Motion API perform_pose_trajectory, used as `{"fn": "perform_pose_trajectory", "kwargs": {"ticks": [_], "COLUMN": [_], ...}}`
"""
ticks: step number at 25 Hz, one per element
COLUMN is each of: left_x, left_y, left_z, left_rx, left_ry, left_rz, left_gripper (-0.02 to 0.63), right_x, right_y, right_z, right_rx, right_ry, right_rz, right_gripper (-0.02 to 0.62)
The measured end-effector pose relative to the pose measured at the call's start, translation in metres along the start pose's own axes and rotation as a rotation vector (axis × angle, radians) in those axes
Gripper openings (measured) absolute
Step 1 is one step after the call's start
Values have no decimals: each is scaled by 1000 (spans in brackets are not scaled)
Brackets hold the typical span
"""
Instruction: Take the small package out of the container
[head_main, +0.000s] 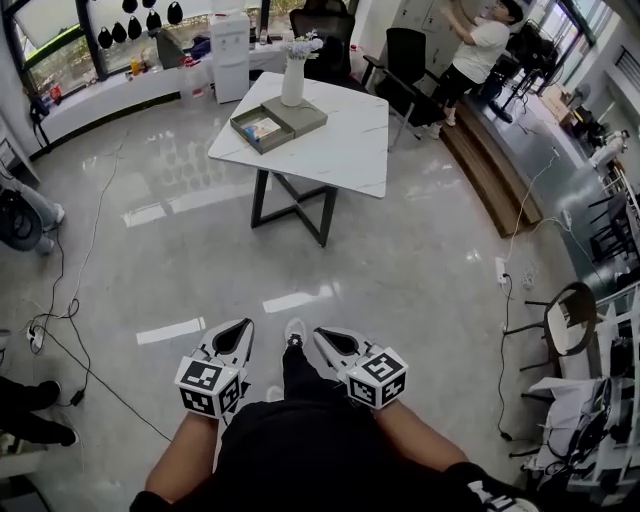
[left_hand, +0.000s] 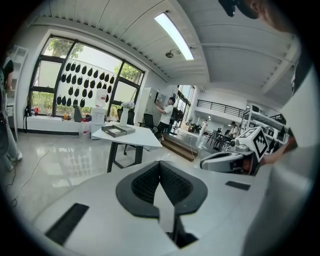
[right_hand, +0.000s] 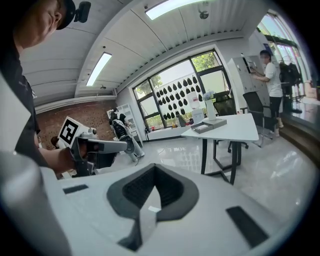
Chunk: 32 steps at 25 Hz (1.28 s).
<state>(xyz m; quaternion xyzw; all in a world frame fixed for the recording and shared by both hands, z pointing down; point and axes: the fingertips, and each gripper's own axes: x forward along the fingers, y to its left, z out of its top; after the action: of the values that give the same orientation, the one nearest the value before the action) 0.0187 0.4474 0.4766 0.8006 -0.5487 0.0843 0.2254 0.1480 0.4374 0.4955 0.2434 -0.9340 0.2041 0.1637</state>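
The small package (head_main: 264, 128), a pale printed item with a touch of colour, lay inside the shallow grey rectangular container (head_main: 240, 124) on the far left part of the white square-topped table (head_main: 340, 150). A flat grey slab (head_main: 302, 115), possibly the container's lid, rested just beside it to the right, and a tall white vase of pale flowers (head_main: 292, 80) stood just behind.

The table stood well apart from the person, across a stretch of glossy grey floor (head_main: 200, 250) with black cables trailing along its left side. Both tongs hung near the person's waist: the left gripper (head_main: 240, 328) was clenched with nothing between its pads, and the right gripper (head_main: 325, 335) was likewise clenched and empty, as each gripper view showed the ribbed black pads meeting at a point.

By my reading, nothing of the task was done: the package was in the container, neither tool was within reach of it, and the walk to the table, the grasp and the lift all remained.

The package was too small to make out its print or exact shape, and whether it sat loose or snug in the container could not be told. The person's lower body was cut off at the near edge, and another person (head_main: 470, 55) stood at the far right by the cabinets.
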Motion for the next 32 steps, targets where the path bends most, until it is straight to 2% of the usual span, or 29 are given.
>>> {"fn": "perform_pose_trajectory", "kwargs": {"ticks": [7,13,23,28,32], "left_x": [33,75,157,200,228], "left_y": [37,69,112,129,138], "left_z": [26,82,154,162,151], "left_rx": [-3,38,25,38,-10], "left_ry": [13,-16,-46,-26,20], "left_rz": [28,41,76,103,113], "left_gripper": [3,3,3,3,3], "right_x": [43,84,141,167,185], "right_y": [-33,-74,-152,-188,-203], "right_z": [31,91,177,186,189], "right_rx": [11,-20,-66,-57,-19], "right_ry": [-9,-52,-82,-64,-57], "right_rz": [19,39,93,121,146], "right_gripper": [-2,-2,-2,-2,-2]}}
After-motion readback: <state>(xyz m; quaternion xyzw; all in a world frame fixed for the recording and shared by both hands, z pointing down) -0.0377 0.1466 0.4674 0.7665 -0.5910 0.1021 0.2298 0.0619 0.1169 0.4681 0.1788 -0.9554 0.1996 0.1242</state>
